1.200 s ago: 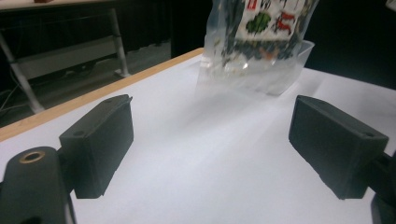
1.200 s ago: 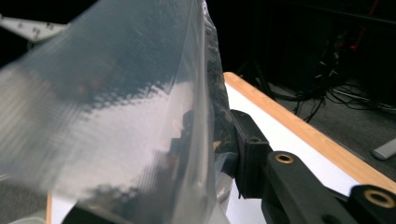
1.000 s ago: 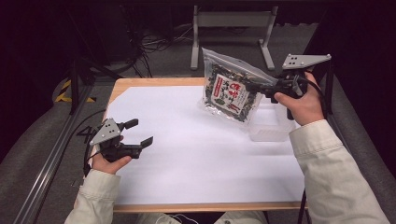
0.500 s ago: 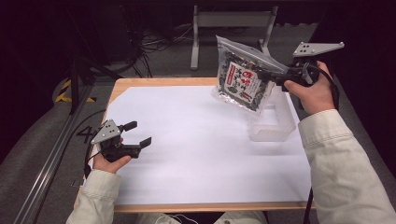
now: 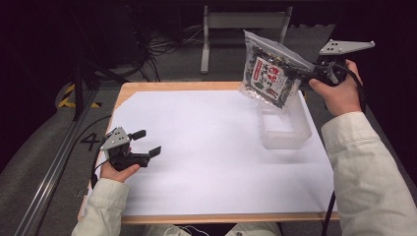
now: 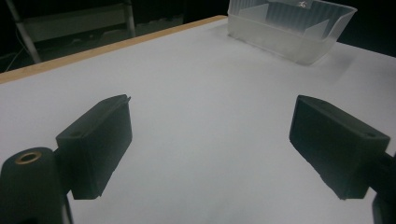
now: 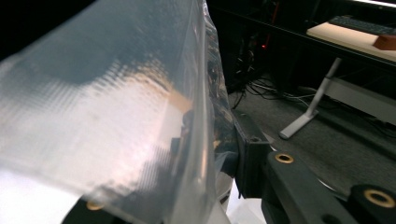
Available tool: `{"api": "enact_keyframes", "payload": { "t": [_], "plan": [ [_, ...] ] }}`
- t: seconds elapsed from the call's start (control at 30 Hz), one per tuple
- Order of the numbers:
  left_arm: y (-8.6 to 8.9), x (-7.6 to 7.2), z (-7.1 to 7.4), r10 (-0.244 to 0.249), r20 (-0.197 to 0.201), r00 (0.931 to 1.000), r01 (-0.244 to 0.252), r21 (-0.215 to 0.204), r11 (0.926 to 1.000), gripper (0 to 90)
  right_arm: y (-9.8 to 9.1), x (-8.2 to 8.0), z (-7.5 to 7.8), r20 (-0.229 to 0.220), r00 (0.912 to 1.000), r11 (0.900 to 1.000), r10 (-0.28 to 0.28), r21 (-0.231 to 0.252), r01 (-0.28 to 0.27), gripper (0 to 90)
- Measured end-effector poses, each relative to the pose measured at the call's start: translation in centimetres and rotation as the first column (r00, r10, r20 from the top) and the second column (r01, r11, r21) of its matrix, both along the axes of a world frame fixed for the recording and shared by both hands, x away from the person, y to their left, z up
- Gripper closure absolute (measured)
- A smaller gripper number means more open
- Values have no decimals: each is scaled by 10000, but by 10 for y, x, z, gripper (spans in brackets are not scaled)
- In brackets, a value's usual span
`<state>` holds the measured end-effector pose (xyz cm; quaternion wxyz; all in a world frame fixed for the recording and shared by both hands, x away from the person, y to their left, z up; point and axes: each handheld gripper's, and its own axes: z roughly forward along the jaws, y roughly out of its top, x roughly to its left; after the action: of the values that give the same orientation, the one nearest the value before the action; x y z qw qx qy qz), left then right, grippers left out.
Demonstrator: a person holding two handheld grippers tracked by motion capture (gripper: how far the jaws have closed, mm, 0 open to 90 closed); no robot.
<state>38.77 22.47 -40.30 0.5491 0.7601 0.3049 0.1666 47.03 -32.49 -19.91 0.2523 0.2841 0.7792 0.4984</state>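
Two grippers are in my hands, and only one carries something. My right gripper [image 5: 301,74] is closed on the upper right edge of the bag [image 5: 268,73], a clear packet with a dark, red-labelled filling, and holds it in the air at the far right of the table [image 5: 196,142]. In the right gripper view the clear film [image 7: 116,107] lies across the jaws, pinched between them.

The relation that counts, I think, is bag to bin [image 5: 284,125]. The bag hangs with its long axis tilted, top to the far left and lower end toward the near right, and this lower end is just above the far rim of the bin, not inside it. The bin is clear and stands directly below and a little nearer to me than the bag, so the coming move is probably down and slightly toward me.

My left gripper [image 5: 143,142] rests at the near left, jaws wide with nothing between them, well apart from the bin [image 6: 289,28]. The right hand is clearly the nearer one.
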Motion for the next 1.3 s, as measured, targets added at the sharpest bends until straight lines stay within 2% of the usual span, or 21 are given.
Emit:
{"api": "enact_keyframes", "payload": {
  "t": [0.13, 0.3, 0.6, 0.7, 0.9, 1.3],
  "plan": [
    [-1, 1, -1, -52, 21, 10000, 52, 12, 10000, 142, -12, 4, -1, -41, 9992, 9992, -401, -25, 401, 765],
    [-1, 1, -1, -112, 9, 9999, 112, 92, 9999, 142, -21, 6, -1, 36, 9981, 9980, -621, -103, 621, 765],
    [-4, 0, -1, -284, -123, 9995, 285, 52, 9996, 149, -40, 3, -3, 117, 9924, 9917, -1228, -370, 1231, 764],
    [-5, 0, -1, -313, -149, 9994, 314, 31, 9995, 148, -45, 2, -3, 126, 9906, 9902, -1362, -301, 1365, 765],
    [-5, 0, -1, -311, -126, 9994, 312, 77, 9995, 148, -49, 0, -4, 68, 9870, 9863, -1606, -372, 1607, 765],
    [-4, 0, -1, -319, -192, 9993, 319, 3, 9995, 147, -50, 1, -13, 84, 9852, 9842, -1711, -442, 1713, 764]
  ]
}}
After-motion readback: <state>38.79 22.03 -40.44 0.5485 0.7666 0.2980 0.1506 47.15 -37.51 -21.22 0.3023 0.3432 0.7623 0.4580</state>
